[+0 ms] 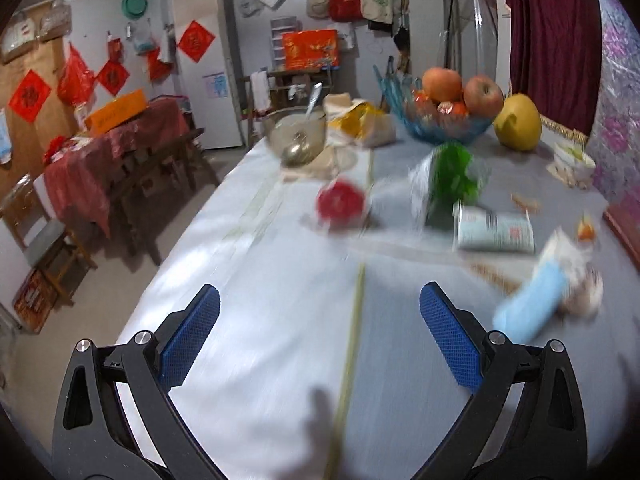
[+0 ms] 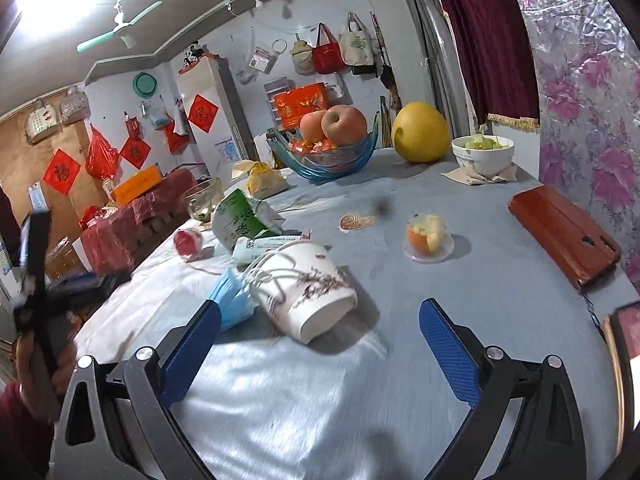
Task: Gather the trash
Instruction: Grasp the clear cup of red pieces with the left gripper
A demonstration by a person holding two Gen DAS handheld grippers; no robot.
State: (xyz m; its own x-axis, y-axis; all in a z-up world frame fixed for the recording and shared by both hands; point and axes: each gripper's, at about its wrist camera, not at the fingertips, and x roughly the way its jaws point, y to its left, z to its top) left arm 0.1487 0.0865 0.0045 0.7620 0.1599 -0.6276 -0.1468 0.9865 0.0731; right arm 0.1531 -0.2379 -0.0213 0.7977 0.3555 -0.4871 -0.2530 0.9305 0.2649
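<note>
Both claws hang wide apart and empty over the near bench (image 2: 280, 420), seemingly ready to grab: the right claw (image 2: 320, 340) faces a tipped paper cup (image 2: 308, 292) beside a blue mask (image 2: 232, 300). Farther left lie a green carton (image 2: 240, 220) and red wrapper (image 2: 188, 244); the left claw (image 1: 320, 320) hovers short of them.

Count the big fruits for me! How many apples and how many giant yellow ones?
Apples in the blue glass bowl: 2, one in front and one just behind it.
Giant yellow fruit: 1, a pomelo sitting on the table beside the bowl.
Total: 3 big fruits.
</note>
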